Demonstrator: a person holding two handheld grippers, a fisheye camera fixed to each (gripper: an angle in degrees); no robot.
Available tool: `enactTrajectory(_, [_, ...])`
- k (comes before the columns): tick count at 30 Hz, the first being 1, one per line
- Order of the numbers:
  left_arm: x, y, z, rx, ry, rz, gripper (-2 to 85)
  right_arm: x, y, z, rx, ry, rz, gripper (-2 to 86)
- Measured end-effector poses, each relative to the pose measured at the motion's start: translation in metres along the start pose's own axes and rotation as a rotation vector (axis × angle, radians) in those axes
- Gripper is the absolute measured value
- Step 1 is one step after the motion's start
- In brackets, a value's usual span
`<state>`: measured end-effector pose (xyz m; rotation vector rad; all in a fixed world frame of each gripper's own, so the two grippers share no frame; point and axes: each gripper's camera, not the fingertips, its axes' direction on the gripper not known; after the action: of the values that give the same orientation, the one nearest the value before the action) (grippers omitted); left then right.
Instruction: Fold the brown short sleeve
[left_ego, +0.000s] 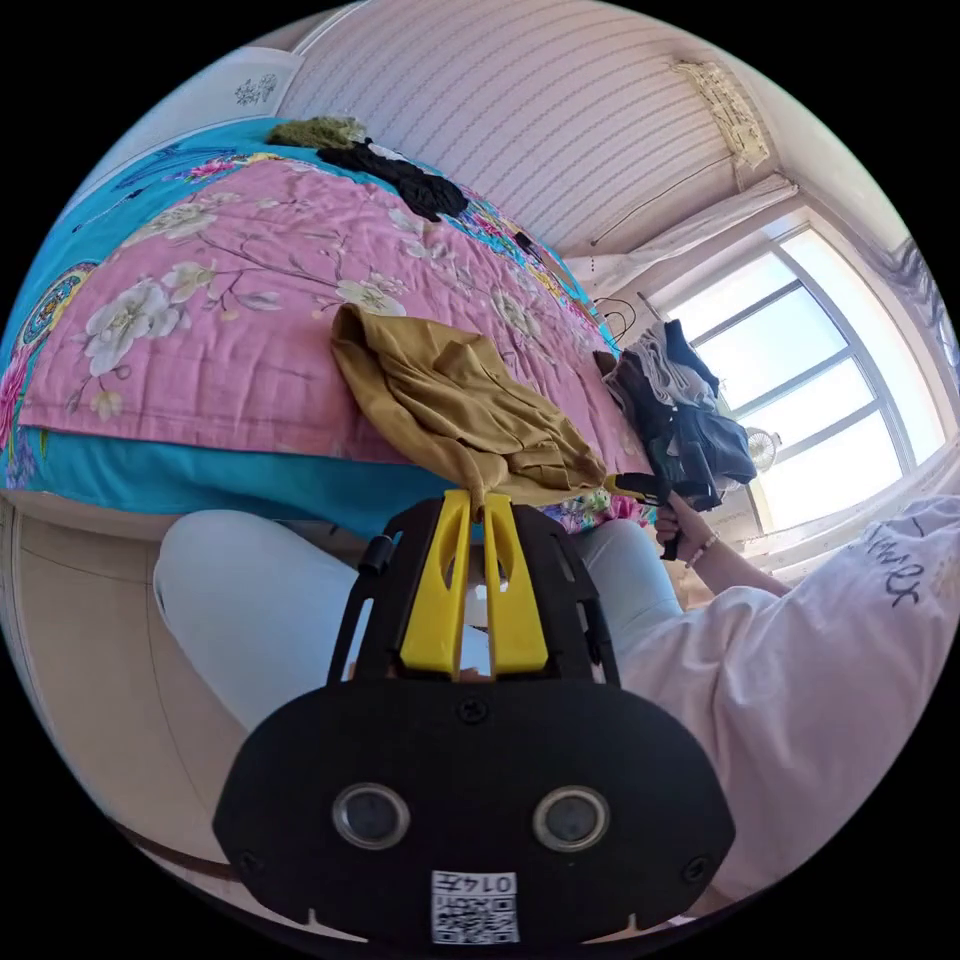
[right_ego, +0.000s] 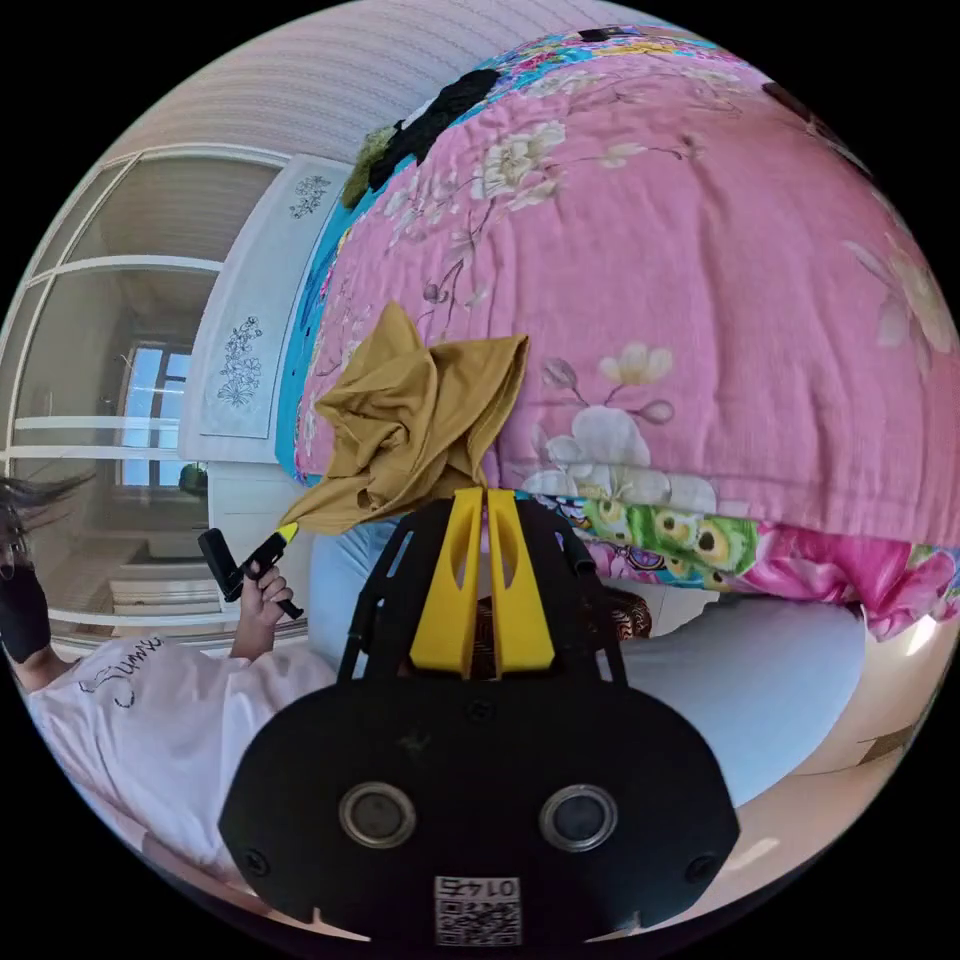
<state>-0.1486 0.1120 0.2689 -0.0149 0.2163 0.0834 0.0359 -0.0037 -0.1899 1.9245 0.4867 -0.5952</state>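
Left gripper view: the left gripper, its yellow jaws pressed together, pinches an edge of the brown shirt, which lies crumpled on the pink flowered quilt at the bed's near side. The right gripper clamps the shirt's other end.

Right gripper view: the right gripper grips the bunched shirt against the quilt; the left gripper, in a hand, holds its far corner.
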Motion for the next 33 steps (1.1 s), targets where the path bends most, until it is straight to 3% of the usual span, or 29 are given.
enactTrajectory(11, [0.032,0.008,-0.045,0.053,-0.077,0.040,-0.7,0.032,0.027,-0.004,0.064,-0.021,0.008,2.0])
enactTrajectory(16, [0.039,0.009,-0.051,0.047,-0.072,0.031,-0.8,0.058,0.036,-0.016,0.196,0.027,0.102,7.6])
enactTrajectory(23, [0.050,0.003,-0.065,0.043,-0.081,0.051,-0.7,0.068,0.031,0.004,0.176,0.067,0.114,10.7])
enactTrajectory(33, [0.057,0.007,-0.088,0.046,-0.079,0.053,-0.6,0.053,0.062,-0.013,0.194,0.205,-0.042,10.1])
